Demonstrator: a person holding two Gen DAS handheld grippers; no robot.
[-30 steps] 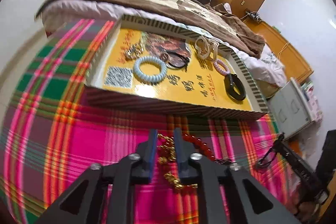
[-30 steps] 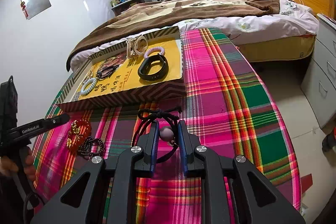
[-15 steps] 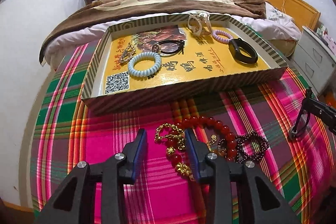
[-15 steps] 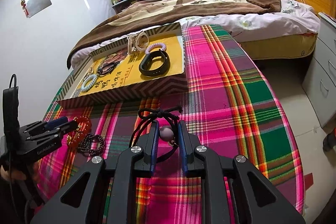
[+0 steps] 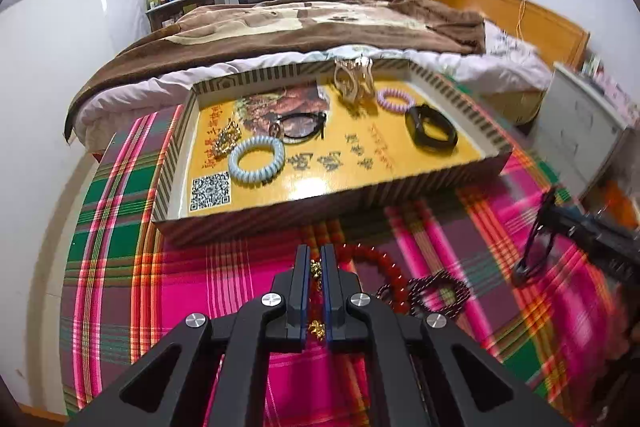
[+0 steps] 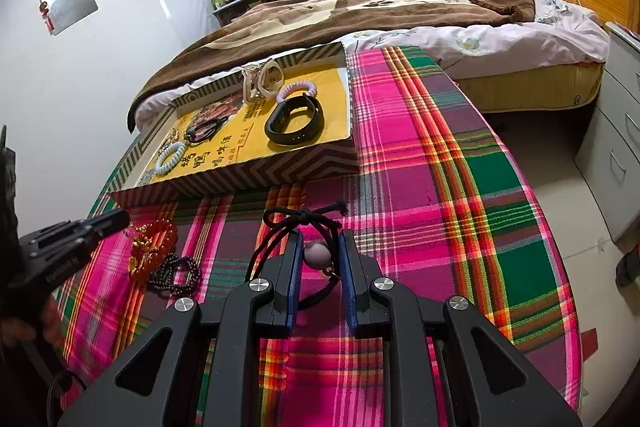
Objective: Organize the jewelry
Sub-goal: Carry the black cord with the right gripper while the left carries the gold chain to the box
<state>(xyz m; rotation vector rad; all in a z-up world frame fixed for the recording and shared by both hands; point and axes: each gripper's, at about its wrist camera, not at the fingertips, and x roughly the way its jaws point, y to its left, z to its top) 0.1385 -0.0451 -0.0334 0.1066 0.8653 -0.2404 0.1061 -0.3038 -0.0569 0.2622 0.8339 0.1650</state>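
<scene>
here, in the left wrist view, the left gripper (image 5: 316,265) has its jaws pinched nearly closed on the gold-charm red bracelet (image 5: 374,261) lying on the plaid cloth (image 5: 120,211); its thin hold could slip and tangle with the dark bead bracelet (image 5: 440,289) touching it. the tray (image 5: 400,189) holds a pale blue coil band (image 5: 257,161) and a black band (image 5: 430,133).

in the right wrist view, the right gripper (image 6: 319,247) sits partly open around the cord necklace's bead (image 6: 317,254), gripping it; the trailing cord may snag.
</scene>
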